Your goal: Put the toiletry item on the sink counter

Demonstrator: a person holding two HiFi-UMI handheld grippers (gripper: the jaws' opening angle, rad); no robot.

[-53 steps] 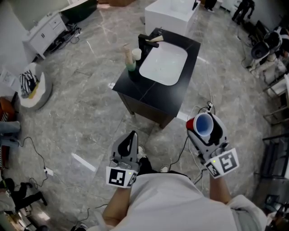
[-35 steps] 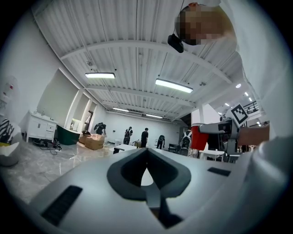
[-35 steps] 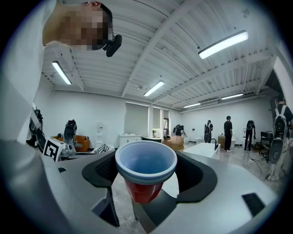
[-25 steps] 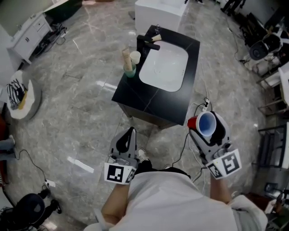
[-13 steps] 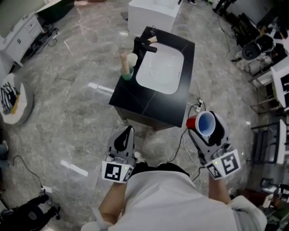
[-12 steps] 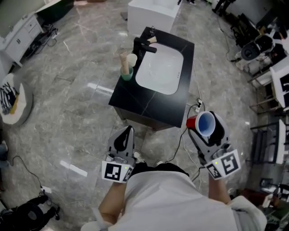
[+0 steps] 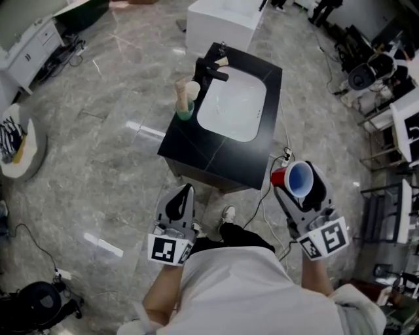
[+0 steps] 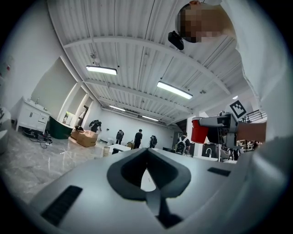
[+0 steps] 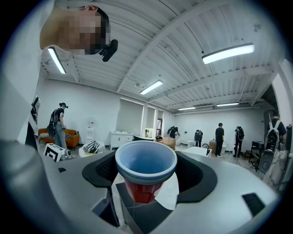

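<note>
The black sink counter [image 7: 216,152] stands on the floor ahead of me, with a white basin [image 7: 232,105] and a dark faucet [image 7: 211,69]. A green cup with toiletries [image 7: 186,105] stands on its left edge. My right gripper [image 7: 300,182] is shut on a red cup with a blue inside [image 7: 296,178], held low and to the right of the counter's near corner. In the right gripper view that cup [image 9: 145,172] sits upright between the jaws of the right gripper [image 9: 145,185]. My left gripper [image 7: 184,196] is shut and holds nothing; its tips [image 8: 146,160] meet.
A white cabinet [image 7: 222,19] stands behind the counter. A cable [image 7: 270,193] trails on the marble floor by the counter's right corner. Chairs and racks [image 7: 386,124] crowd the right side. A round white stand [image 7: 19,147] sits at far left. My shoe [image 7: 227,214] is on the floor.
The counter has drawn slightly closer in view and one foot has stepped forward. Both grippers keep their pose, with the red cup still held in the right one.
</note>
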